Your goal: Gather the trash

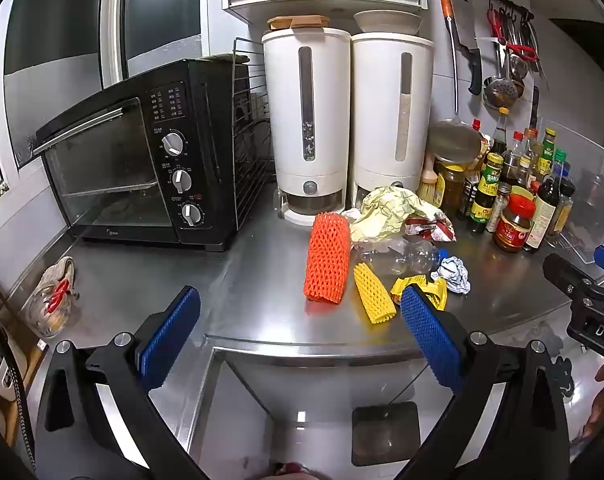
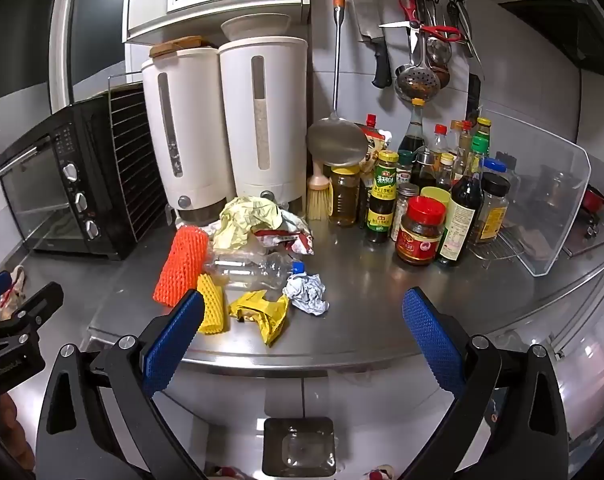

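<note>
Left gripper (image 1: 302, 328): jaws spread as wide as they go, nothing between the blue pads (image 1: 170, 336); it hangs over the near edge of the counter, tilted down.
Right gripper (image 2: 302, 328): jaws just as wide, holding nothing; also above the near edge, to the right of the left one.
Counter (image 1: 230, 280): bare steel, with the trash heaped in the middle.
Orange foam net (image 1: 327, 258): lies at the left of the heap, long side running near to far.
Yellow foam net (image 1: 374, 294): just right of the orange one, nearer the edge.
Clear plastic bottle (image 2: 254, 270): crushed, on its side behind the yellow net, blue cap pointing right.
Yellow wrapper (image 2: 266, 312): crumpled, near the edge, right of the yellow net.
Paper ball (image 2: 307, 294): white and blue, touching the bottle's cap end.
Pale crumpled paper (image 2: 248, 220): at the far side of the heap, against the white dispensers (image 2: 226, 128).
Red and white packet (image 2: 286, 240): under the pale paper's right edge.
Oven (image 1: 142, 160): black, far left.
Sauce bottles and jars (image 2: 430, 200): crowded at the far right.
Bin (image 2: 300, 446): dark, open-topped, on the floor below the counter edge.
</note>
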Demonstrator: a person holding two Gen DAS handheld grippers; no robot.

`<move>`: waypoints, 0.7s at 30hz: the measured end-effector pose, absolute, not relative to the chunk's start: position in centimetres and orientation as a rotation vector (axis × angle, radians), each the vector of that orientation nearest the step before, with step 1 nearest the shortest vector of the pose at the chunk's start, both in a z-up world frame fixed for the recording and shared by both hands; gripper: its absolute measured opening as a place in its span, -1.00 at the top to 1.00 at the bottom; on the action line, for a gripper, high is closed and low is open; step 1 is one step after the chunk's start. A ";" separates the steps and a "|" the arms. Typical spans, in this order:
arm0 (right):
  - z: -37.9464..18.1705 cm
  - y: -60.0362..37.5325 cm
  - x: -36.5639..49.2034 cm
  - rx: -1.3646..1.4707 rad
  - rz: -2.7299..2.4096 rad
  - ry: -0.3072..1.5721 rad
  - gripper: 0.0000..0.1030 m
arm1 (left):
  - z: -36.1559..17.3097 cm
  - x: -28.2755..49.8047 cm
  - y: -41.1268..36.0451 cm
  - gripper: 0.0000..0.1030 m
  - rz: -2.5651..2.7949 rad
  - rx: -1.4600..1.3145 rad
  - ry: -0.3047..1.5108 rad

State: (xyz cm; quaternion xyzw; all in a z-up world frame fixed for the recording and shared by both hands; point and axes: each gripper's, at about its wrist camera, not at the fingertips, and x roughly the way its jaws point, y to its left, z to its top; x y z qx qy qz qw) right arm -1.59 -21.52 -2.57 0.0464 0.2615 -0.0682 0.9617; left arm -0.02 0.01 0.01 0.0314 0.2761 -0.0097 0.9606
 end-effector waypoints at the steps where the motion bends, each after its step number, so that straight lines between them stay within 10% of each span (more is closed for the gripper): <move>1: -2.5 -21.5 -1.6 0.093 -0.139 0.531 -0.94 | 0.0 0.0 0.0 -0.85 -0.019 0.065 0.560; 21: -2.2 -21.0 -1.7 0.097 -0.133 0.519 -0.94 | 0.0 -0.1 -0.3 -0.84 -0.023 0.064 0.562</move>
